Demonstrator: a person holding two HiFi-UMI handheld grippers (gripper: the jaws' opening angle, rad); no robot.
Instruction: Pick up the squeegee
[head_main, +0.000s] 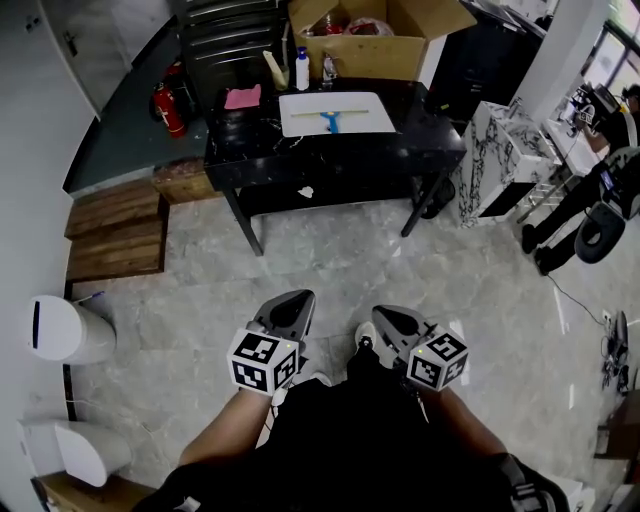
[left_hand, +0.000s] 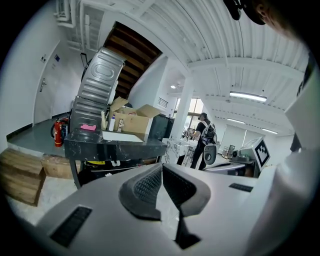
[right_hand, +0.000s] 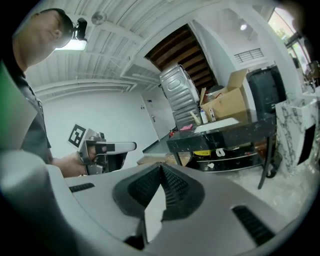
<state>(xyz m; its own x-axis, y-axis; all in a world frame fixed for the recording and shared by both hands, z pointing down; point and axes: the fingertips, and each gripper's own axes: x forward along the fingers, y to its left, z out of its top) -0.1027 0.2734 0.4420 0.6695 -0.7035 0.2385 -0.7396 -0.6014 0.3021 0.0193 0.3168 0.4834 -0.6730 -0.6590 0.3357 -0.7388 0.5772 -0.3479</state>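
The black table (head_main: 240, 150) stood across the pale stone floor (head_main: 330, 260), well apart from both grippers. On its white mat (head_main: 370, 120) lay the squeegee (head_main: 332, 121), blue handle toward the front edge. A cardboard box (head_main: 385, 55) sat behind it and a pink cloth (head_main: 243, 97) to the left. Wooden steps (head_main: 115, 232) hemmed the left side and a marbled white cabinet (head_main: 495, 165) the right, with open floor between. The left gripper (head_main: 293, 302) and right gripper (head_main: 387, 318) hung low, both jaws pressed together on nothing.
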